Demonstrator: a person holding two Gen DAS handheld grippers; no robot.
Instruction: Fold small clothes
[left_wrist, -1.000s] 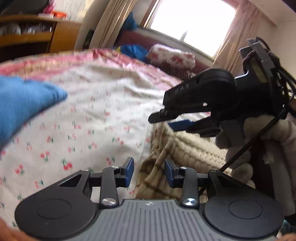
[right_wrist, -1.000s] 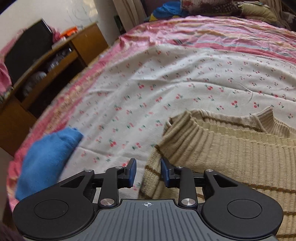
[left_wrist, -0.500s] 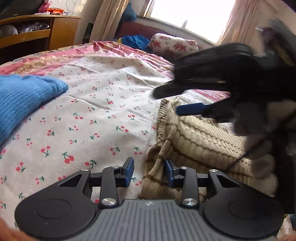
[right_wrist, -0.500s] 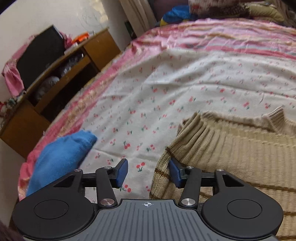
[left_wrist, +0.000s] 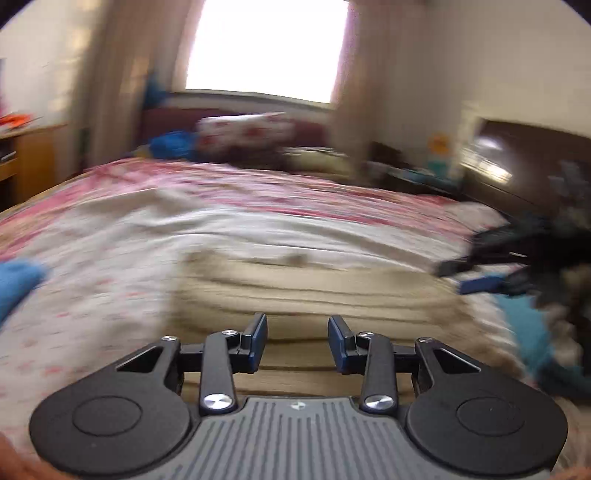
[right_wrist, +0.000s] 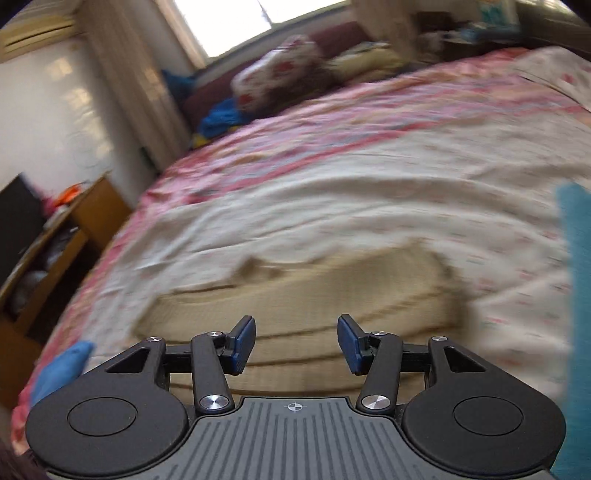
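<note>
While parted, both hand-held grippers (left_wrist: 297, 341) (right_wrist: 295, 341) empty, above sweater (right_wrist: 314, 295)

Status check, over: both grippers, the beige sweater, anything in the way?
Left gripper open, empty. Right gripper open, empty. Beige sweater flat on the bedspread, ungripped. Blue garments off to the sides, not blocking.

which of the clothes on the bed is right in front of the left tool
The beige striped sweater: it lies flat just beyond the open left tool. The blue garment sits far off at the left edge, and a teal one lies off to the right.
</note>
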